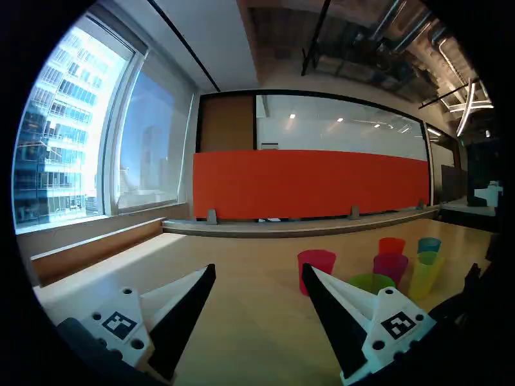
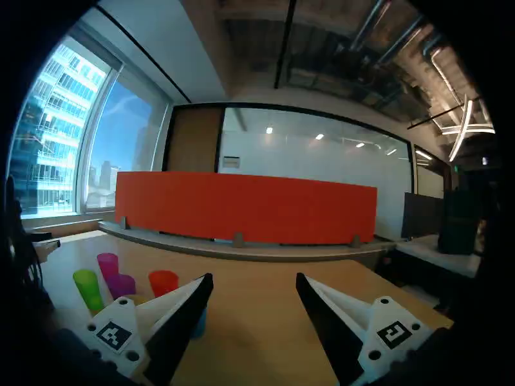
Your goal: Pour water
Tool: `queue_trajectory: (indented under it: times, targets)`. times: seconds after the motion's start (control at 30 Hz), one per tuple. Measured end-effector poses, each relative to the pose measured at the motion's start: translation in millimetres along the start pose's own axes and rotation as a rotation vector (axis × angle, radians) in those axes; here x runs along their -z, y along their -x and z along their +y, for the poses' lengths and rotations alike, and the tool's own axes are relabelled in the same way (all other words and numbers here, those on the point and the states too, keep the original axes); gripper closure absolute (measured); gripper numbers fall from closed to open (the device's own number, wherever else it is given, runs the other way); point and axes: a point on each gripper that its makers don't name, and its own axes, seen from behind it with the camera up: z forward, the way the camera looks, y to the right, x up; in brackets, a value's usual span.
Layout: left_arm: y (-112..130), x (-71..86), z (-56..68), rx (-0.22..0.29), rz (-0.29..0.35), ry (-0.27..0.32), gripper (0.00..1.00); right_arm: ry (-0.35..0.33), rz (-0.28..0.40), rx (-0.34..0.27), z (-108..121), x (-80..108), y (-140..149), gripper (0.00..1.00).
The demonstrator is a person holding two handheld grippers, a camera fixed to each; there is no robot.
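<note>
Left gripper (image 1: pixel 257 269) and right gripper (image 2: pixel 254 278) are held with fingers spread apart over a light wooden table (image 1: pixel 257 347), where translucent coloured plastic cups (image 1: pixel 391 265) are grouped.

No word, number or brand name can be read. The white jaws of the left gripper (image 1: pixel 257 267) and the right gripper (image 2: pixel 253 276) carry black-and-white square code patterns (image 1: pixel 119 325), without letters. A pale plate (image 2: pixel 230 162) on the far wall (image 2: pixel 309 170) is too small to read.
</note>
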Motion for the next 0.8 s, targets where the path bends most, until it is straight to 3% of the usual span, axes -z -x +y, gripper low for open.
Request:
queue_trajectory:
  times: [0.2, 0.47, 0.6, 0.8]
  targets:
    - [-0.1, -0.2, 0.1, -0.001, 0.000, 0.000, 0.01, 0.003, 0.006, -0.014, 3.7, -8.5, 10.1, 0.00]
    - [-0.2, -0.1, 0.1, 0.000, 0.000, 0.000, 0.00, 0.057, 0.050, -0.003, 13.0, -27.4, 8.0, 0.00]
    - [-0.3, 0.1, -0.3, 0.000, 0.000, 0.000, 0.00, 0.044, 0.073, 0.005, 7.8, -29.8, 8.7, 0.00]
    - [0.0, 0.1, 0.1, 0.000, 0.000, 0.000, 0.00, 0.034, 0.045, -0.015, 8.9, -29.3, 23.6, 0.00]
